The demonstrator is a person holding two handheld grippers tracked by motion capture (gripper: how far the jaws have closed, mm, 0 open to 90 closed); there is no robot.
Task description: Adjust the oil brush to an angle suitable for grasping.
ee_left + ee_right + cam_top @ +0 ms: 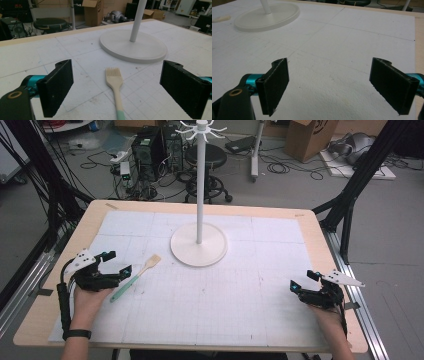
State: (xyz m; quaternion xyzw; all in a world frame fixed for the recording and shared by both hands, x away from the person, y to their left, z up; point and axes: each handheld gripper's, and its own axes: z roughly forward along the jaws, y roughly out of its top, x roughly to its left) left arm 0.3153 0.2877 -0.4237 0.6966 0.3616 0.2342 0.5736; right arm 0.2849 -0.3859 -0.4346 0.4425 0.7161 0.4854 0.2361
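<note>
A basting brush [133, 279] with a cream head and a mint-green handle lies flat on the white gridded mat, left of centre. My left gripper [116, 263] rests at the table's left, open, its jaws on either side of the handle without touching it. In the left gripper view the brush [115, 85] lies between the wide-apart jaws, bristles pointing away toward the stand. A white hook stand [199, 185] with a round base [199, 251] rises at mid-table. My right gripper [302, 281] sits at the table's right, open with nothing between its fingers.
The white mat [220, 300] covers most of the wooden table [320, 235]. The stand's base [133, 47] lies just beyond the brush, and in the right gripper view the base [265, 16] is far off to the upper left. Stools, computer cases, boxes and cables stand on the floor behind.
</note>
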